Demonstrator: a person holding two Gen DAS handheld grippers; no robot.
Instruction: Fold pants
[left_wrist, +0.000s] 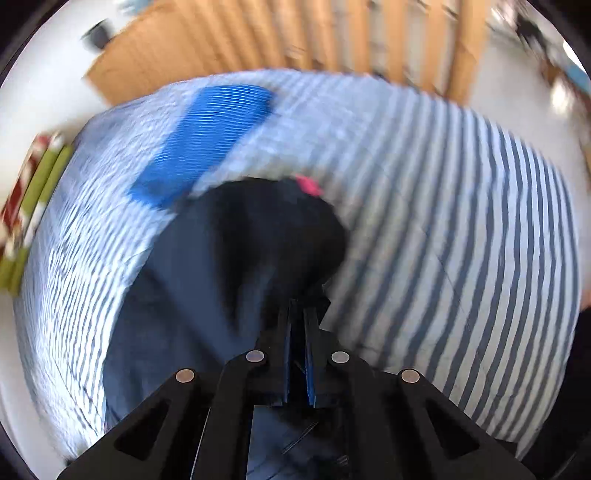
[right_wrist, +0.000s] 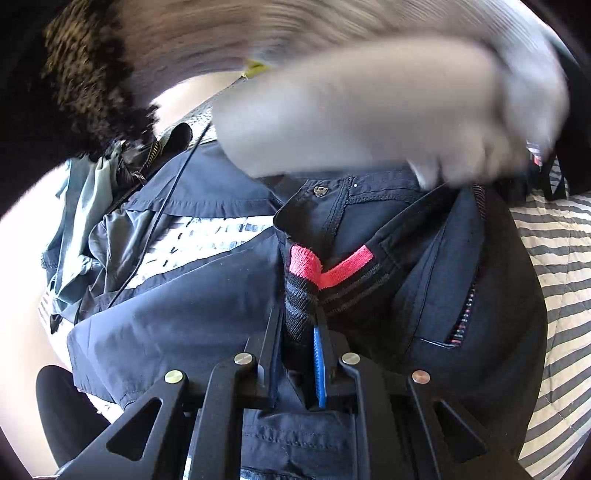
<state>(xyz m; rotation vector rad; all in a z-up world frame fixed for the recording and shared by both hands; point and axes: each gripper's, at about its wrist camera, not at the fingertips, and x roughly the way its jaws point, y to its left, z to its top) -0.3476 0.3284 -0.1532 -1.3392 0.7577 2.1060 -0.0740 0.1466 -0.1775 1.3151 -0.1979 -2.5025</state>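
Note:
Dark navy pants (left_wrist: 207, 280) lie bunched on the blue-and-white striped bedcover (left_wrist: 461, 206). My left gripper (left_wrist: 298, 314) is shut on a fold of the pants fabric, lifted over the bed; the view is blurred by motion. In the right wrist view the pants (right_wrist: 424, 280) fill the frame with the waistband, a snap button (right_wrist: 320, 190) and a pink-and-black elastic band (right_wrist: 325, 271) showing. My right gripper (right_wrist: 301, 317) is shut on that elastic waistband. A blurred grey sleeve (right_wrist: 369, 107) crosses above the pants.
A blue ribbed mat (left_wrist: 207, 140) lies on the bedcover beyond the pants. A wooden slatted frame (left_wrist: 295, 40) stands behind the bed. Other clothing, grey-green and navy (right_wrist: 92, 229), is piled at the left in the right wrist view. Striped bedcover (right_wrist: 554, 266) shows at the right.

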